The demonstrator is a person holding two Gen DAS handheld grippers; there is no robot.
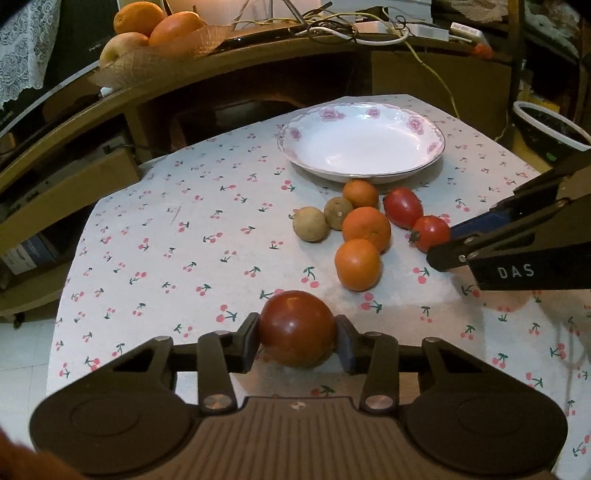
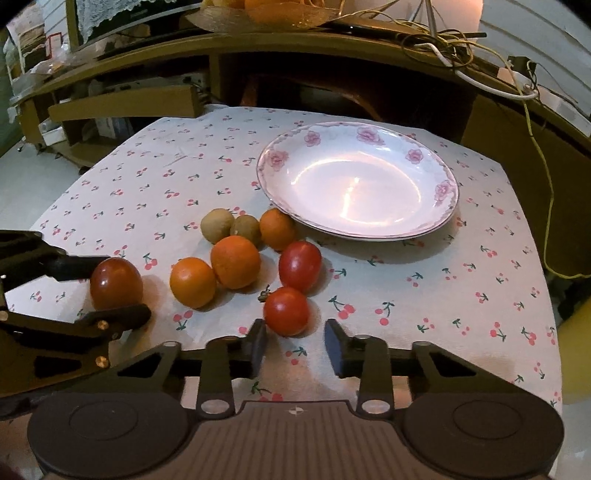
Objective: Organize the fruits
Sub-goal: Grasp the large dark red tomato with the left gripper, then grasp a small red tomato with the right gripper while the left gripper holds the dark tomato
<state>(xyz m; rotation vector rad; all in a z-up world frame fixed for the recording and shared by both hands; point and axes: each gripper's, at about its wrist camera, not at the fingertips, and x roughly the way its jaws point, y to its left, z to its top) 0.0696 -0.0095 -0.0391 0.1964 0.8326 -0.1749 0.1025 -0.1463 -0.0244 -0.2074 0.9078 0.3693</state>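
Note:
My left gripper is shut on a dark red tomato, which also shows in the right wrist view between the left fingers. My right gripper is open and empty, just short of a small red tomato. A second red tomato lies behind it. Three oranges and two brown-green fruits lie grouped on the cloth. The white flowered plate stands empty behind them; it also shows in the left wrist view.
The table carries a cherry-print cloth. A wooden desk behind holds a basket of fruit and tangled cables. A white-rimmed bin stands at the right.

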